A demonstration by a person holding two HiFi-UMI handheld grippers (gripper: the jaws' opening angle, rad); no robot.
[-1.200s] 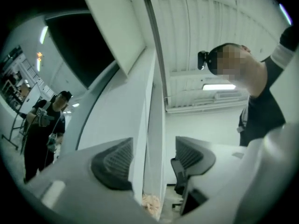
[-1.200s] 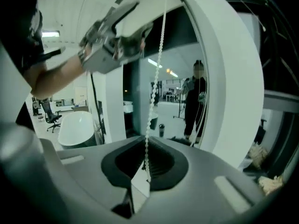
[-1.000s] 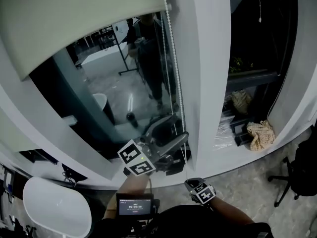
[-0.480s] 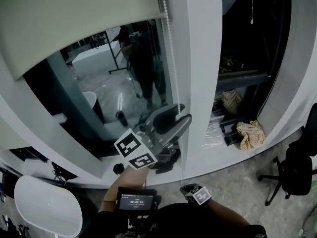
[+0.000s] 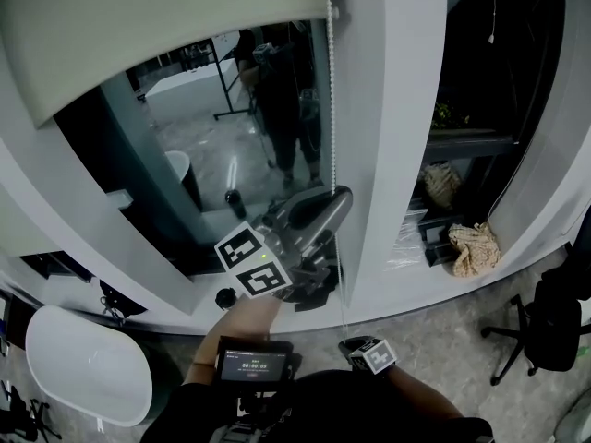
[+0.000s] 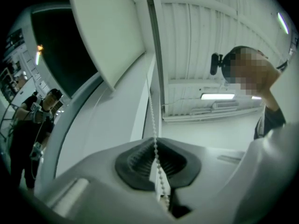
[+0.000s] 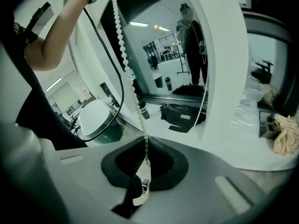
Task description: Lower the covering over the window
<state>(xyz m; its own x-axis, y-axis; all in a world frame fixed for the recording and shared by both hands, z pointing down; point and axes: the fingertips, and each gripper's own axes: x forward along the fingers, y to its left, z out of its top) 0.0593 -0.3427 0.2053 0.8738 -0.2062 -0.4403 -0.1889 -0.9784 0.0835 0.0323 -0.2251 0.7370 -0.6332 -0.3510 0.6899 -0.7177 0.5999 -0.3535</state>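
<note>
A pale roller blind (image 5: 138, 35) is rolled partway down over the dark window (image 5: 222, 164); its lower edge also shows in the left gripper view (image 6: 107, 31). A white bead chain (image 5: 330, 81) hangs along the white pillar. My left gripper (image 5: 334, 201) points up at it, its jaws closing tight, and the bead chain (image 6: 150, 111) runs straight between the dark pads (image 6: 155, 146). Lower down, my right gripper (image 5: 362, 347) is shut on the same bead chain (image 7: 122, 45), which enters between its pads (image 7: 145, 148).
The white pillar (image 5: 388, 137) stands right of the chain. A crumpled bag (image 5: 474, 247) and boxes lie on the right sill. An office chair (image 5: 545, 326) stands at the right. A white round seat (image 5: 88, 363) is at the lower left. A small screen (image 5: 251, 363) sits at my chest.
The left gripper's jaws stood wide around the chain a second ago and have closed on it, a little higher. The right gripper has hardly moved.
</note>
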